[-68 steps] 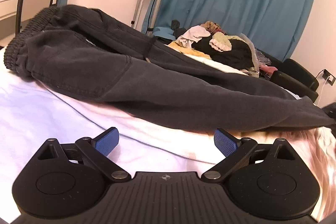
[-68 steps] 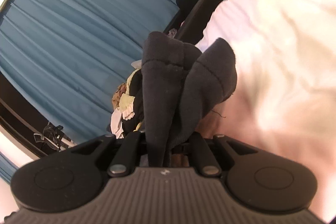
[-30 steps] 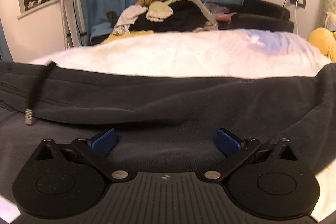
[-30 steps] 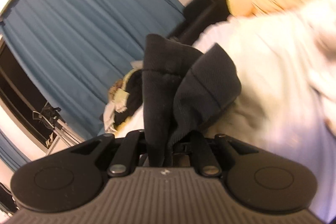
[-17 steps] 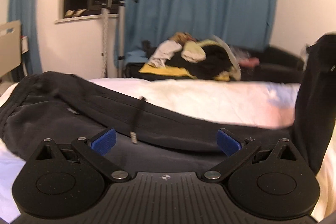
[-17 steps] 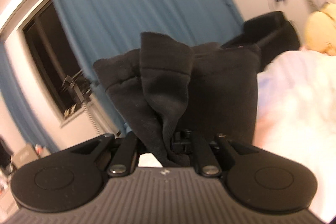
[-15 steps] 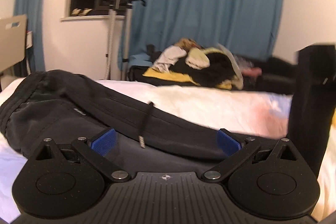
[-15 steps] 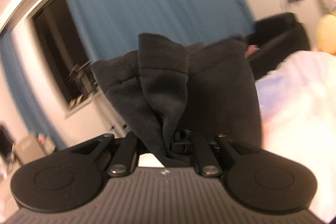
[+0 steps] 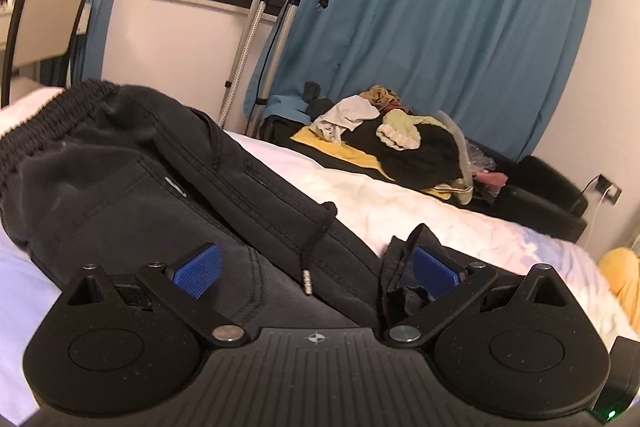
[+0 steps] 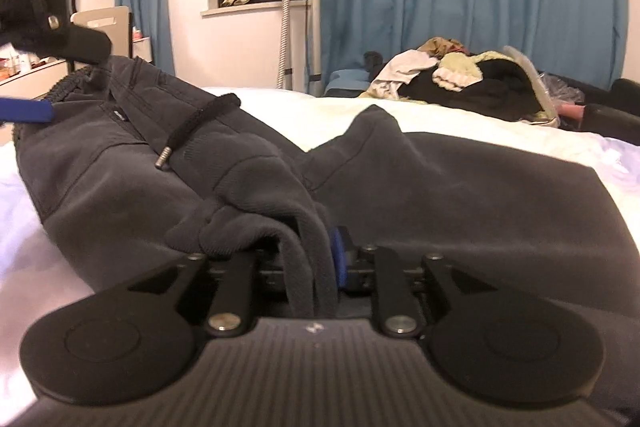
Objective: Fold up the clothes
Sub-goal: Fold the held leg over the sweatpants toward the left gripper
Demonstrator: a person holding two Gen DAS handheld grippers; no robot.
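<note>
Dark grey sweatpants (image 9: 140, 195) lie on the white bed (image 9: 460, 215), elastic waistband (image 9: 60, 107) at the far left and drawstring (image 9: 316, 247) on top. My left gripper (image 9: 316, 269) hovers low over them, open, its blue pads empty; a leg cuff (image 9: 396, 259) lies against the right pad. The right wrist view shows the legs folded over the pants (image 10: 460, 195). The right gripper (image 10: 308, 259) rests low on the fabric. Its jaws are opening, and the bunched cuffs (image 10: 256, 195) hang loose between them. One left finger (image 10: 76, 43) shows at the upper left.
A heap of mixed clothes (image 9: 400, 143) lies on a dark couch beyond the bed. A garment steamer stand (image 9: 256, 27) is by the window, a chair (image 9: 48, 15) at the far left, blue curtains behind. A yellow plush (image 9: 624, 279) sits at the right.
The right gripper swung the held cuffs across toward the waistband end and set them down, so the legs now lie folded over. Its jaws have loosened. The left gripper shifted over the pants.
</note>
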